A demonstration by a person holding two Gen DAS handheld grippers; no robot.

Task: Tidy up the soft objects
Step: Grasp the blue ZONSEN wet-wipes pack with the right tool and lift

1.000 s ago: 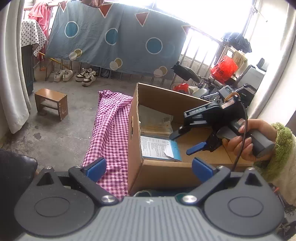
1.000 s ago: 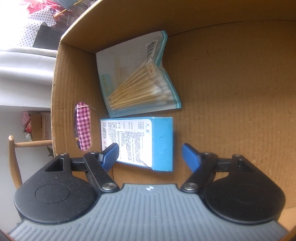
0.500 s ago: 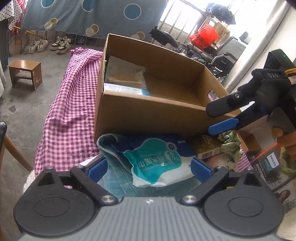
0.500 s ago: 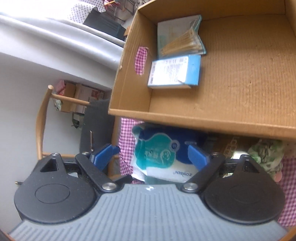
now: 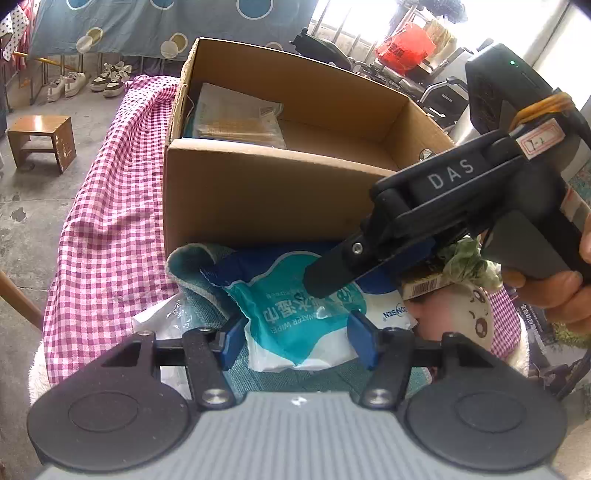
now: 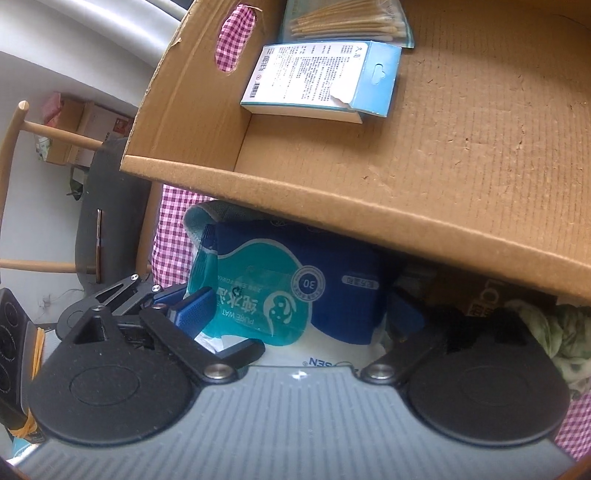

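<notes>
The wet wipes pack [image 5: 295,314] lies on a teal towel [image 5: 195,273], directly in front of the near wall of the cardboard box [image 5: 258,195], outside the box. It is one soft pack, blue and teal with a white edge, a little crumpled.

The left gripper [image 5: 295,343] is low and points toward the box. Its two blue pads stand wide, one at each side of the near end of the pack, and they do not press it. The right gripper [image 6: 295,314] comes from the right side and points down and to the left at the same pack. In the right wrist view its two fingers are also spread, with the pack between them. I cannot tell if they touch the wrapper. In the left wrist view one black finger [image 5: 332,273] of this gripper lies over the top of the pack, and the person's right hand [image 5: 554,288] holds the handle behind it.

Inside the box I count two things: one flat blue and white carton [image 6: 321,81] and, behind it, one bag of cotton swabs [image 6: 347,22], both near the left wall. Right of the pack are one green crumpled cloth [image 5: 469,262], one small brown box [image 5: 424,284] and one white plush [image 5: 461,314] with a drawn face. Under all is a pink checked cloth [image 5: 110,206]. On the floor stands one wooden stool [image 5: 40,140].
</notes>
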